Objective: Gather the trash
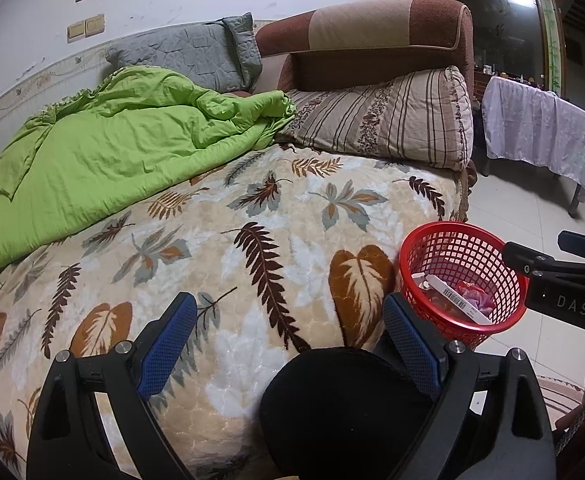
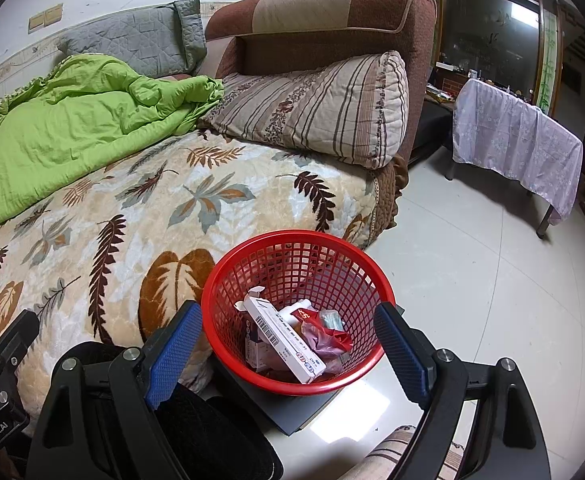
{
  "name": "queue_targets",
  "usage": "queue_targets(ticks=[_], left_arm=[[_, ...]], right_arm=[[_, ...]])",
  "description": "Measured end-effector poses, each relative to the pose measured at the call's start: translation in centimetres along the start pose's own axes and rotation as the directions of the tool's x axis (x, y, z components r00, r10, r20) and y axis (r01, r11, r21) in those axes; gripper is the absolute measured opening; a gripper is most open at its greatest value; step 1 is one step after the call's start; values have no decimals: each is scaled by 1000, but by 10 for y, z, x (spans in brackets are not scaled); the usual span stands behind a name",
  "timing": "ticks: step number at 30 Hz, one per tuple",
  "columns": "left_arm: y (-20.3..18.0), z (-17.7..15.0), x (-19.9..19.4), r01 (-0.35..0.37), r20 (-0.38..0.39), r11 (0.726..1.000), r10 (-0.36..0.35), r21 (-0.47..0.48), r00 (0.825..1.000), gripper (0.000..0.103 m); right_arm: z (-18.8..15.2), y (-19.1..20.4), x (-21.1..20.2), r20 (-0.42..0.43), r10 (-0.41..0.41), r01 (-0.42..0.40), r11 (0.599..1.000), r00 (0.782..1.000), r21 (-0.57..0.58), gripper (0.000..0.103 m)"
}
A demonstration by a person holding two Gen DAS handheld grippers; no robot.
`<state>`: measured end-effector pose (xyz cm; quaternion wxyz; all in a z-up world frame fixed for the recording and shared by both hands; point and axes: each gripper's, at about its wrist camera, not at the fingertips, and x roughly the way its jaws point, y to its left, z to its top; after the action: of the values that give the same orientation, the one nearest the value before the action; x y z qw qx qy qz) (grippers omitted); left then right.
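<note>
A red mesh basket (image 2: pixel 292 268) stands on a dark flat stand beside the bed; it also shows in the left wrist view (image 1: pixel 462 248). Inside lie a long white box with a barcode (image 2: pixel 282 338), a red wrapper (image 2: pixel 328 332) and other small packaging. My right gripper (image 2: pixel 288 344) is open and empty, its blue pads either side of the basket, above it. My left gripper (image 1: pixel 292 340) is open and empty over the leaf-patterned blanket (image 1: pixel 232 240). The right gripper's body (image 1: pixel 564 276) shows at the right edge of the left wrist view.
A crumpled green quilt (image 1: pixel 112 152), a striped pillow (image 1: pixel 392 120) and a grey pillow (image 1: pixel 188 52) lie on the bed against a brown headboard (image 1: pixel 372 28). A cloth-covered table (image 2: pixel 520 140) stands on the tiled floor (image 2: pixel 472 280). A dark round thing (image 1: pixel 332 408) sits below the left gripper.
</note>
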<state>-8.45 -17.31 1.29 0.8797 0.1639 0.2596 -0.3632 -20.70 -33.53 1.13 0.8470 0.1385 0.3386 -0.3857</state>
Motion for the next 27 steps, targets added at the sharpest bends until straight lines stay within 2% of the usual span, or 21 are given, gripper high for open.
queue_targets(ticks=[27], left_arm=[[3, -2, 2, -11, -3, 1000, 11, -11, 1000, 93]], right_arm=[[-2, 7, 2, -5, 4, -4, 1000, 1000, -19, 91]])
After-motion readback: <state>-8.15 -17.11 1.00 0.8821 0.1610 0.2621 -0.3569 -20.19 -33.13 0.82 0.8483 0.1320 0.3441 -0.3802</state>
